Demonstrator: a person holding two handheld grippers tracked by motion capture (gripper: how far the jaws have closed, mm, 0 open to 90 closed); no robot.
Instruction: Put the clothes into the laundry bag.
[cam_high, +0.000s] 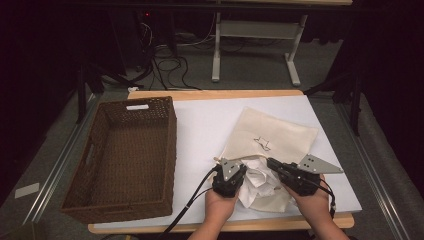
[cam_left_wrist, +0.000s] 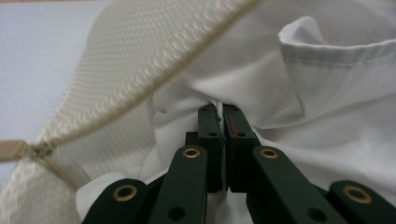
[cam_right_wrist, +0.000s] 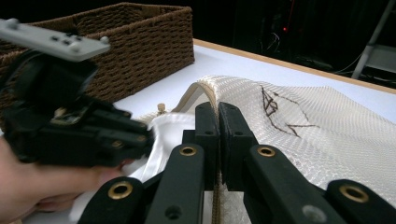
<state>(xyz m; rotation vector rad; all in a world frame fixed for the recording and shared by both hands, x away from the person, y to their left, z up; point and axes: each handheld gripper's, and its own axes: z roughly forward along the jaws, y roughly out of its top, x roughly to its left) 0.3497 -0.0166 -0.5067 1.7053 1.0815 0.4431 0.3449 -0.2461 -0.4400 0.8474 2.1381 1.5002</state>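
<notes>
My left gripper (cam_high: 239, 176) sits at the near edge of the table (cam_high: 200, 125), at the open end of the mesh bag. Its jaws are closed on a fold of the white garment (cam_high: 259, 180); in the left gripper view the pads meet with only a thin sliver of white cloth pinched between the tips (cam_left_wrist: 223, 122). The garment bulges out of the bag's mouth and fills the space just ahead of the jaws, with a stitched hem (cam_left_wrist: 336, 51) showing up and to the right.

My right gripper (cam_high: 272, 163) is just beside the left one, on the other side of the garment. Its jaws are pressed together on the edge of the cream mesh bag (cam_high: 272, 135); in the right gripper view a strip of the bag's zipper tape hangs down between the pads (cam_right_wrist: 217, 140), so I hold the bag's rim. The same view shows my left gripper (cam_right_wrist: 140, 140) close at the left, touching the white cloth.

The bag's zipper (cam_left_wrist: 154, 79) runs diagonally across the left gripper view, ending in a tab at the left edge. The bag itself lies flat on the white table cover beyond both grippers, its dark stitched emblem (cam_high: 262, 143) facing up.

Farther left, well apart from the bag, a brown wicker basket (cam_high: 170, 145) stands on the table
</notes>
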